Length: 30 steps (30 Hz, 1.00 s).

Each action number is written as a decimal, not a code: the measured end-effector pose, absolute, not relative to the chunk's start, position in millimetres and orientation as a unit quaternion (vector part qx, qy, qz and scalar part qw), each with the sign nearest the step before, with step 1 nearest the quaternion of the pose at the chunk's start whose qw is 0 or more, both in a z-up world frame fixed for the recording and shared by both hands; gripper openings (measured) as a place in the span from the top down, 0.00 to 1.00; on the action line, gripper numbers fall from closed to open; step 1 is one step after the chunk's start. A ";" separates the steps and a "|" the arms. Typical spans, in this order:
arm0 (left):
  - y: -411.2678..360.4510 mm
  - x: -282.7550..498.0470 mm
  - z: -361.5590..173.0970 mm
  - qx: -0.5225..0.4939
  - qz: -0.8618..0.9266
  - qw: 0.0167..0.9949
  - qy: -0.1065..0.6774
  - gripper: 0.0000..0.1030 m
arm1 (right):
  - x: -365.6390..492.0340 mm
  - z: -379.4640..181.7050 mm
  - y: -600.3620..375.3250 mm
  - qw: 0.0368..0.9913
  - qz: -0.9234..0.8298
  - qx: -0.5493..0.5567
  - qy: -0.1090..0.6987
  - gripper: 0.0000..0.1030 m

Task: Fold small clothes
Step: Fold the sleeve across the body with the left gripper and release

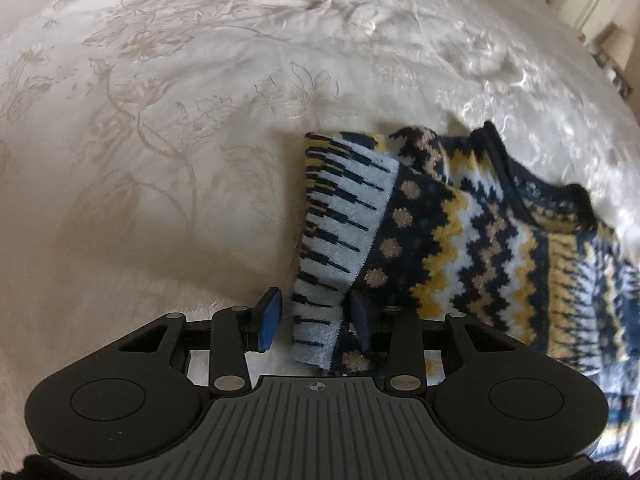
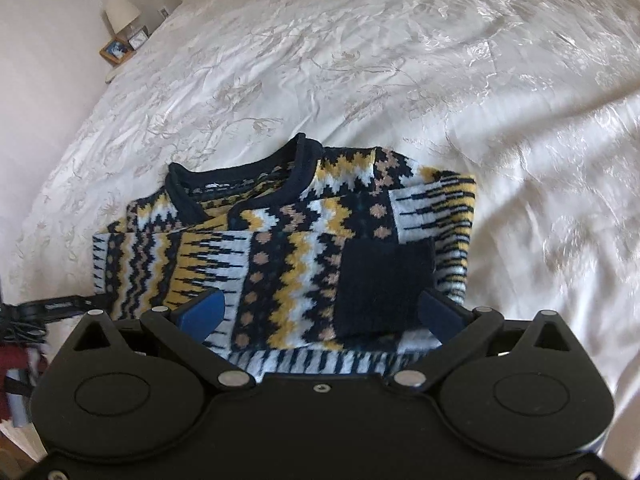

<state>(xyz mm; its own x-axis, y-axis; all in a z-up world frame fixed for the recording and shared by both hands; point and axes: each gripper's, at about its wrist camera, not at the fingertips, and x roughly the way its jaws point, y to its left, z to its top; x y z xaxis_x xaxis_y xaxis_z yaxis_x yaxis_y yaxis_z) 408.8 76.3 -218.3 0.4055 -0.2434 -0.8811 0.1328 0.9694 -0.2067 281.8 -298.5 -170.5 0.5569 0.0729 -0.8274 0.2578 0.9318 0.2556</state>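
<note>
A small patterned sweater [image 2: 280, 248], knitted in navy, yellow, pale blue and tan, is lying partly folded on a white bedspread [image 2: 400, 80] with a faint floral weave. In the right wrist view its navy collar [image 2: 240, 172] is facing away from the camera, one sleeve is lying across the front, and the sleeve's dark cuff [image 2: 384, 288] is resting on the body near the bottom hem. The right gripper [image 2: 320, 312] is hovering just over the hem with its blue pads [image 2: 204, 312] spread wide apart, gripping nothing. In the left wrist view the left gripper [image 1: 316, 320] is sitting at the sweater's folded side edge; its pads [image 1: 270, 320] are partly apart, with a striped fold of knit [image 1: 316, 320] lying between them, not pinched. A lamp [image 2: 122, 14] and a framed picture [image 2: 116, 50] are standing beside the bed in the far corner.
</note>
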 end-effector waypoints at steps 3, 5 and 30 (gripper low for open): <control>81.5 403.7 -211.6 -0.065 -0.111 0.843 0.522 0.65 | 290.6 -176.8 -303.9 0.866 -0.046 0.168 0.469 0.00; 84.6 397.6 -208.8 -0.075 -0.106 0.846 0.517 0.65 | 295.8 -181.8 -308.6 0.867 -0.045 0.163 0.470 0.00; 66.3 380.6 -192.0 -0.053 -0.122 0.854 0.502 0.65 | 314.5 -210.7 -348.5 0.839 -0.067 0.212 0.497 0.86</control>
